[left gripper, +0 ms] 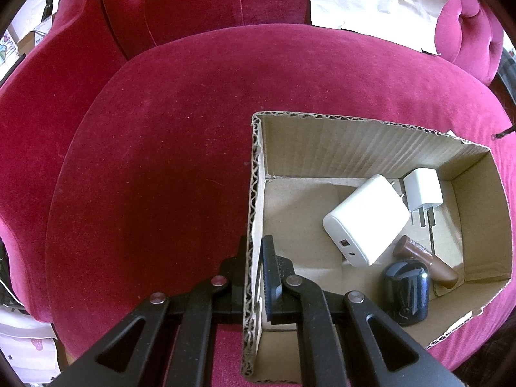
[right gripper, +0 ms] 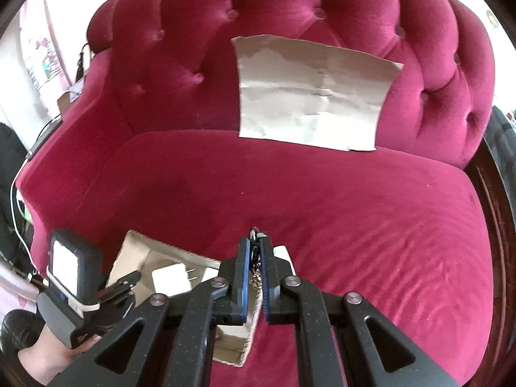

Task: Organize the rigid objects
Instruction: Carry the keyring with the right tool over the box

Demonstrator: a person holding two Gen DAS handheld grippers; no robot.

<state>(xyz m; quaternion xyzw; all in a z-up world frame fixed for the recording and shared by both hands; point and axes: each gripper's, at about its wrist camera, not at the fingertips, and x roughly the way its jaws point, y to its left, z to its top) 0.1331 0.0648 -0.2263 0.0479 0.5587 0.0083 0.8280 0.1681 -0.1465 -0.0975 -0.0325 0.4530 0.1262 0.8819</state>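
Observation:
An open cardboard box (left gripper: pixel 322 148) sits on a red velvet sofa seat. Inside lie a large white charger (left gripper: pixel 364 219), a small white plug adapter (left gripper: pixel 422 193), a brown tube (left gripper: pixel 425 261) and a dark blue rounded object (left gripper: pixel 406 290). My left gripper (left gripper: pixel 253 267) is shut on the box's left wall, one finger outside, one inside. My right gripper (right gripper: pixel 254 251) is shut on a small metal chain item (right gripper: pixel 255 237) and hangs above the box (right gripper: pixel 142 251); the large white charger (right gripper: pixel 171 279) shows below it. The left gripper body (right gripper: pixel 77 290) shows at lower left.
A creased sheet of brown paper (right gripper: pixel 309 93) leans against the tufted sofa back (right gripper: pixel 290 9); it also shows in the left wrist view (left gripper: pixel 377 0). The red seat cushion (left gripper: pixel 154 161) spreads left of the box. Cables and clutter (right gripper: pixel 19 213) lie beside the left armrest.

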